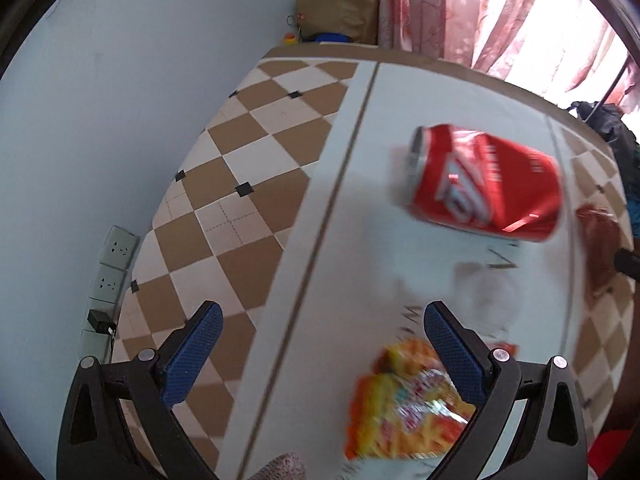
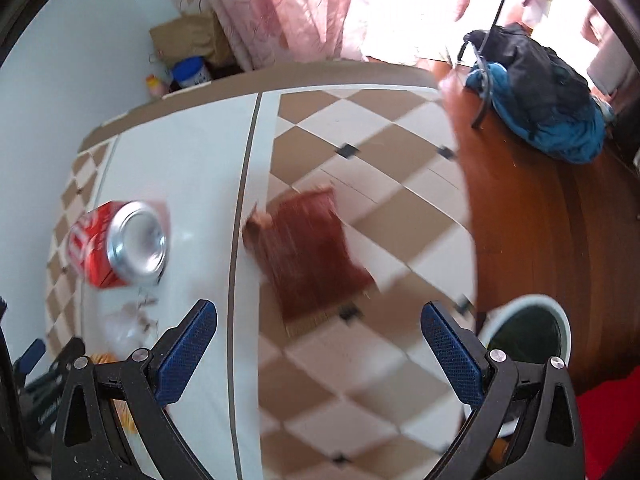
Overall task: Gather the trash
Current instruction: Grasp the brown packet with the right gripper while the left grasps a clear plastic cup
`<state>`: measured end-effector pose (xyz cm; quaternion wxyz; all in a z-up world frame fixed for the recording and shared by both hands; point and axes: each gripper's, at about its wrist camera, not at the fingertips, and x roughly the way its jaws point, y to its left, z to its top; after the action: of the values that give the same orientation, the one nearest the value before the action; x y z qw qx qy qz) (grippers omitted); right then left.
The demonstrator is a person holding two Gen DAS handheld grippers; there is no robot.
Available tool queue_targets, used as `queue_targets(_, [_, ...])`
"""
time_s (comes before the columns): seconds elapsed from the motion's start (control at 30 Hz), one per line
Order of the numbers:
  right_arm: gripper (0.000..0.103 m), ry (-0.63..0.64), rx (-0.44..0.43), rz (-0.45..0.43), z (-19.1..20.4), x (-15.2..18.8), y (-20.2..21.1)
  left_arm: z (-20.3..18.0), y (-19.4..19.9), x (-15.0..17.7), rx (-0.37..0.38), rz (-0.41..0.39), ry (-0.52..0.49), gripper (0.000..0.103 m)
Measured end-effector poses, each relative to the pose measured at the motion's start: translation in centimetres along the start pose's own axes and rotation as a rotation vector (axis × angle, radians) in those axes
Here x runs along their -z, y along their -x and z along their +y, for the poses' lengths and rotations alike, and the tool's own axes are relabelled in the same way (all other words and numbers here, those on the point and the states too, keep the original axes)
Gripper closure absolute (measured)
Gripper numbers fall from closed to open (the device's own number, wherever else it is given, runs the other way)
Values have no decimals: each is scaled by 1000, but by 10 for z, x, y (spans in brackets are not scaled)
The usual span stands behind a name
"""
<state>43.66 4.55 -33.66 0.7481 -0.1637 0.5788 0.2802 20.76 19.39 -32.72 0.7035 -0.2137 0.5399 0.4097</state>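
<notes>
Two handheld grippers are hovering over a table [image 1: 400,92] patterned with a white centre band and brown-and-cream checks on either side, where several pieces of trash are lying. The left gripper [image 1: 322,320] is spread wide with nothing between its blue-padded fingers [image 1: 192,354]; an orange and yellow snack wrapper [image 1: 404,404] is lying on the white band just below and partly behind its right finger. Farther ahead, a dented red soda can [image 1: 486,182] is resting on its side, well apart from that gripper. The right gripper [image 2: 319,318] is also spread and holding nothing; a dark red wrapper [image 2: 312,252] is lying flat on the checks ahead of it, roughly centred between the fingers. The can [image 2: 120,244] is showing its silver end off to the left. A white-rimmed bin [image 2: 524,320] with a dark inside is sitting off the table's near right edge, close to that gripper. Both views are blurring, so fine detail is uncertain. The step in hand is probably approaching a wrapper to pick it up. Doing that well likely means lowering each gripper until the fingertips are straddling a raised crease or edge, since flat film is liable to slide out, then closing gently and carrying it to the bin.
</notes>
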Motion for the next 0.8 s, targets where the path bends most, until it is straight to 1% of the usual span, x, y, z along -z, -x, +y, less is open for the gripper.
queue_targets(0.1, [0, 11, 27, 10, 9, -11, -18, 4, -10, -1, 9, 15, 5, 0])
queue_targets(0.17, [1, 20, 39, 8, 12, -14, -23, 1, -7, -3, 24, 19, 1, 0])
queue_targets(0.23, [15, 37, 55, 7, 17, -14, -29, -2, -4, -3, 52, 19, -10, 0])
queue_targets(0.27, [35, 41, 61, 8, 17, -13, -30, -4, 1, -2, 76, 11, -16, 0])
queue_targets(0.3, [40, 45, 68, -1, 16, -11, -29, -6, 6, -1, 99, 4, -22, 0])
queue_targets(0.33, [42, 46, 63, -8, 15, -8, -26, -9, 10, 0, 124, -2, -29, 0])
queue_targets(0.37, [46, 46, 59, -8, 13, -6, -24, -14, 13, 1, 159, 1, -39, 0])
queue_targets(0.4, [48, 45, 55, -6, 11, -2, -22, -19, 14, 2, 190, 6, -46, 1])
queue_targets(0.47, [50, 33, 45, -9, 5, 6, -15, -30, 17, 1, 229, 9, -62, 1])
queue_targets(0.57, [50, 11, 31, -13, -5, 18, -7, -50, 16, 0, 256, 7, -96, 1])
queue_targets(0.63, [51, -1, 28, -15, -11, 25, -3, -62, 10, -2, 259, 19, -122, 2])
queue_targets(0.67, [51, -4, 27, -14, -13, 27, -2, -69, 7, -1, 251, 21, -138, 4])
queue_targets(0.7, [51, -7, 24, -13, -14, 29, -1, -73, 4, -2, 240, 22, -152, 18])
queue_targets(0.73, [51, -10, 24, -14, -16, 32, -1, -77, 1, -1, 223, 26, -166, 36])
queue_targets(0.77, [52, -9, 25, -16, -17, 33, 0, -79, 0, -2, 218, 30, -170, 44])
queue_targets(0.8, [52, -9, 25, -18, -17, 35, 1, -83, -1, -2, 221, 32, -169, 59])
